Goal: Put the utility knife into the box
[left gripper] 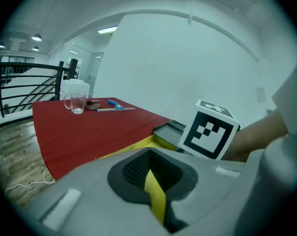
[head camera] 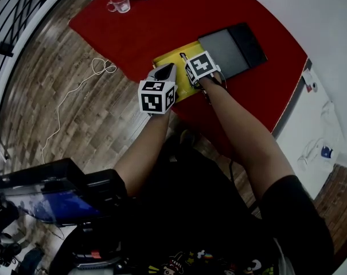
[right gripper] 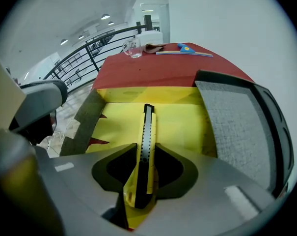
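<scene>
Right gripper view alone shows the utility knife (right gripper: 147, 141). It is clamped in the fingers of the right gripper (right gripper: 146, 157), its tip out over the open yellow box (right gripper: 187, 127). In the left gripper view, the left gripper (left gripper: 150, 176) fingers pinch the box's thin yellow edge. The box sits on the red table (head camera: 162, 22), beside a grey tray (right gripper: 236, 127).

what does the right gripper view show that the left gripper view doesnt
Only the right gripper view: the utility knife clamped in the right hand-held gripper, pointing over the yellow box and its open inside.
Only the left gripper view: the left hand-held gripper shut on a thin yellow edge, apparently the box's, plus the right one's marker cube and the person's arm.
Both: the box, the red table, the glass mug and the grey tray beside the box.
</scene>
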`<state>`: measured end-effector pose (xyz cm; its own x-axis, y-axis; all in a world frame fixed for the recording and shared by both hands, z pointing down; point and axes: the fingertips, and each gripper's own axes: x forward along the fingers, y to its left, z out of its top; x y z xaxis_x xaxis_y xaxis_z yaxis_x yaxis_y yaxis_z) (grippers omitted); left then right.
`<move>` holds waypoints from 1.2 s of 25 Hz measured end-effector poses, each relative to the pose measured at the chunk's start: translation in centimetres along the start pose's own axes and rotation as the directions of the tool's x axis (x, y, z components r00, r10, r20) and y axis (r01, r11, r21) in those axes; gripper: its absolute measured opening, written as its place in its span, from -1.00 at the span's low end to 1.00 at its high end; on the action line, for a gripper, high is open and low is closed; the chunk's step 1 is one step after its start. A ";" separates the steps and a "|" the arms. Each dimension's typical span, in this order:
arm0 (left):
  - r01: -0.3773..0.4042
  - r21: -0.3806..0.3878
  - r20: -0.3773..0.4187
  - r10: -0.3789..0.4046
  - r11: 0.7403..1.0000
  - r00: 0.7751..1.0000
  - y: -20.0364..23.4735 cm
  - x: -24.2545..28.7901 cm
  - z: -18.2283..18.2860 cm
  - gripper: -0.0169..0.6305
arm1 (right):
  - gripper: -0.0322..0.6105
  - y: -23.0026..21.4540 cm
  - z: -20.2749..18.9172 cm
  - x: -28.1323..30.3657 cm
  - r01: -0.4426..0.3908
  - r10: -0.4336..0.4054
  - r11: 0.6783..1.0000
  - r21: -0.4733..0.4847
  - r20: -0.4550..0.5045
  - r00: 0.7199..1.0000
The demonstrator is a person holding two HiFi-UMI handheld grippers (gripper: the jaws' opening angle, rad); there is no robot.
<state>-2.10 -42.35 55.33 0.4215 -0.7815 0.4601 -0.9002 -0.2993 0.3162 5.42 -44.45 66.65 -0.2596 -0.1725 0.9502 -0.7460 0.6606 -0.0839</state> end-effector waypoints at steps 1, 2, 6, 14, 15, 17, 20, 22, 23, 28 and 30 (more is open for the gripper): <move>0.001 0.001 0.000 -0.001 1.000 1.000 0.0 0.0 -0.1 -0.95 | -0.47 0.0 0.0 0.1 -0.001 0.001 1.000 -0.001 0.000 1.000; 0.001 0.001 -0.002 -0.001 1.000 1.000 0.0 0.1 -0.2 -0.95 | -0.47 0.1 -0.1 0.1 -0.002 0.002 1.000 -0.002 0.000 1.000; 0.000 -0.001 -0.013 0.000 1.000 1.000 0.0 0.0 -0.3 -0.95 | -0.44 0.0 0.0 0.0 0.000 0.000 1.000 0.003 0.003 1.000; -0.002 0.012 -0.021 0.002 1.000 1.000 0.2 -0.3 -0.5 -0.95 | -0.26 0.5 1.5 -1.7 -0.008 0.006 1.000 0.015 0.115 0.993; -0.002 0.017 -0.020 0.002 1.000 1.000 0.2 -0.4 -0.3 -0.95 | -0.27 0.6 1.9 -2.5 -0.018 0.014 1.000 0.021 0.148 0.989; 0.003 0.027 -0.016 -0.002 1.000 1.000 -0.1 -0.9 0.0 -0.95 | -0.38 0.9 2.5 -4.5 -0.034 0.024 0.999 0.035 0.231 0.973; 0.016 0.054 0.005 -0.016 0.998 1.000 -1.1 -1.7 1.0 -0.95 | -0.55 1.2 2.9 -8.3 -0.037 0.014 0.998 0.058 0.365 0.931; 0.026 0.088 0.034 -0.029 0.996 0.999 -2.2 -2.4 2.3 -0.95 | -0.69 1.4 2.8 -11.0 -0.027 -0.005 0.998 0.065 0.454 0.891; 0.032 0.107 0.051 -0.038 0.994 0.998 -2.9 -2.8 3.0 -0.95 | -0.76 1.5 2.7 -12.5 -0.019 -0.018 0.998 0.068 0.500 0.866; 0.043 0.198 0.146 -0.073 0.979 0.987 -5.9 -5.3 6.7 -0.95 | -0.83 2.0 1.8 -20.7 0.034 -0.085 0.996 0.084 0.730 0.678; 0.045 0.229 0.175 -0.087 0.972 0.981 -6.8 -6.4 7.7 -0.95 | -0.83 2.2 0.9 -23.2 0.037 -0.102 0.994 0.100 0.783 0.614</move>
<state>0.49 -39.54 43.84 0.4724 -0.8363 0.2784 -0.8813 -0.4518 0.1384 9.25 -39.61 44.13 -0.5635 -0.7450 0.3570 -0.8128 0.5774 -0.0780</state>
